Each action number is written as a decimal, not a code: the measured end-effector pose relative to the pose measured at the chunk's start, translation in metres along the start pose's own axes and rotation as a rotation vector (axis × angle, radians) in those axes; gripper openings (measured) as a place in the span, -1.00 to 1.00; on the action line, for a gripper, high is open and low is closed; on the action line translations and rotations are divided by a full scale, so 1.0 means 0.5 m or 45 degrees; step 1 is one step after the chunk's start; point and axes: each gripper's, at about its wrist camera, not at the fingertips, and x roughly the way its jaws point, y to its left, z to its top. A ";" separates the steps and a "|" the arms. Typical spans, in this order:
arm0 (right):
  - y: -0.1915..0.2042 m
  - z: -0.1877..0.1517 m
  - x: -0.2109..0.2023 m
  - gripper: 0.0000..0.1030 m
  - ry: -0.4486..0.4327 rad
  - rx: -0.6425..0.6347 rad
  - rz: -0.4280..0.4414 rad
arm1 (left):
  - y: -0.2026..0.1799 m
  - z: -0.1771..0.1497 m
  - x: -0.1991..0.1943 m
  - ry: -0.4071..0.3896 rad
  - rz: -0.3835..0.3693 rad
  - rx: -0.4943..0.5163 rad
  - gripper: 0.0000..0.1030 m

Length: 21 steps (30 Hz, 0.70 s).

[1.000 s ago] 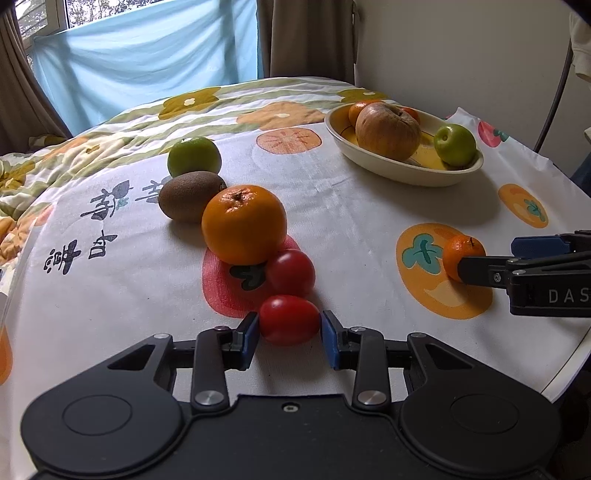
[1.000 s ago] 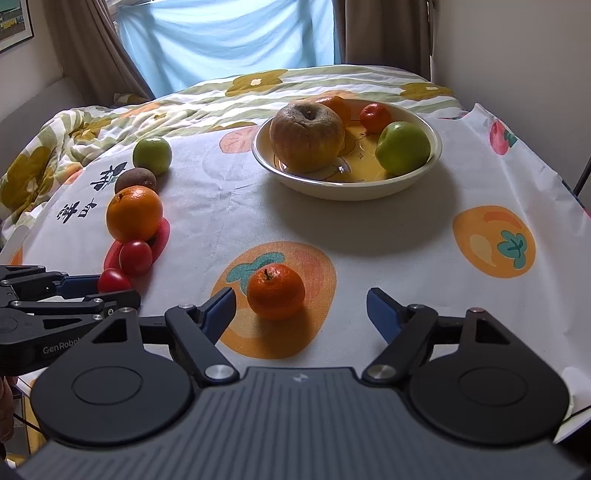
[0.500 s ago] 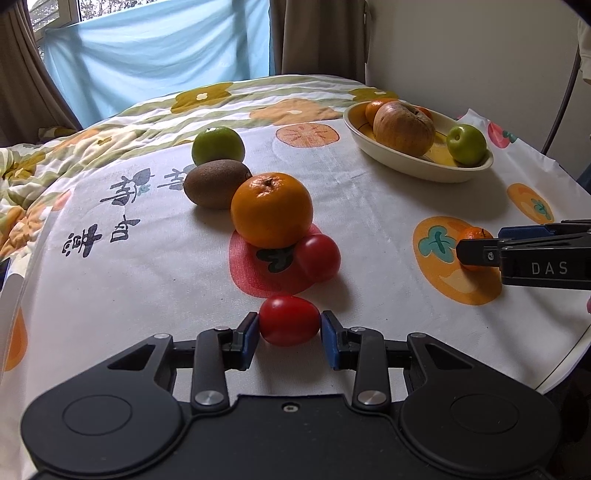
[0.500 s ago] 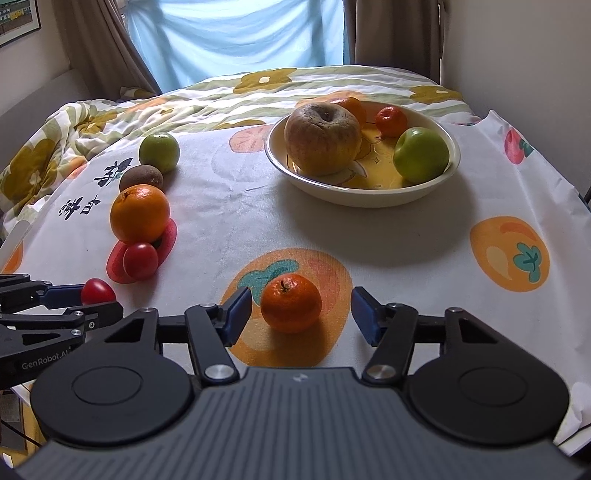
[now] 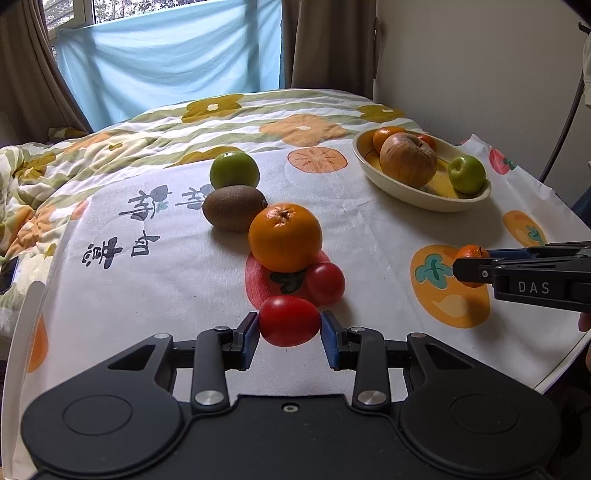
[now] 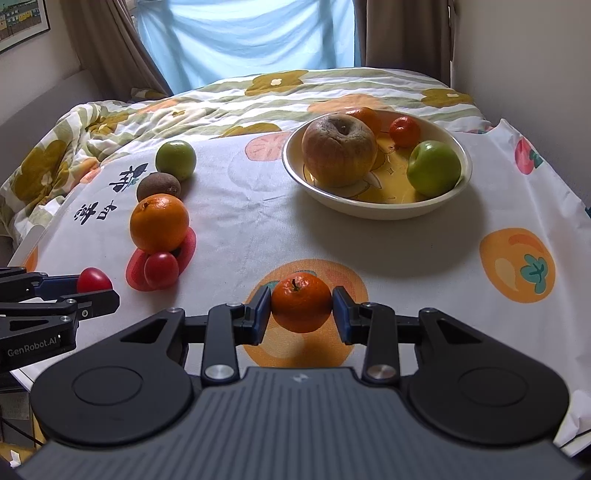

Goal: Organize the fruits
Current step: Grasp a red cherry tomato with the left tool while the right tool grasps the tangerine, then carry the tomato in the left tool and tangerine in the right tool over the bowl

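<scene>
A: Status of each claw?

B: Left gripper (image 5: 289, 328) is clenched on the oval red tomato (image 5: 289, 320), long axis spanning the pads. Right gripper (image 6: 301, 314) is closing around the small orange mandarin (image 6: 301, 302).

A: Destination?

B: The cream ceramic bowl (image 6: 373, 211) lies straight ahead of the right gripper, nearer to it.

Small orange mandarin (image 5: 468, 253) half hidden behind the black right gripper finger (image 5: 476, 271) in left wrist view. Orange fruit at the back of the cream oval bowl (image 6: 373, 210) mostly blocked by the wrinkled brown apple (image 6: 338, 149). Dark framed wall picture (image 6: 20, 22) cut off by the top-left edge.
</scene>
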 end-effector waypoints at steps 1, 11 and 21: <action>0.001 0.003 -0.004 -0.01 -0.004 0.001 0.001 | 0.000 0.005 -0.005 -0.003 -0.002 0.000 -0.24; -0.021 0.046 -0.074 -0.01 -0.061 0.038 0.011 | -0.034 0.060 -0.059 -0.060 -0.031 0.021 -0.24; -0.113 0.117 -0.118 -0.01 -0.107 0.033 0.020 | -0.114 0.153 -0.083 -0.135 -0.011 0.004 -0.24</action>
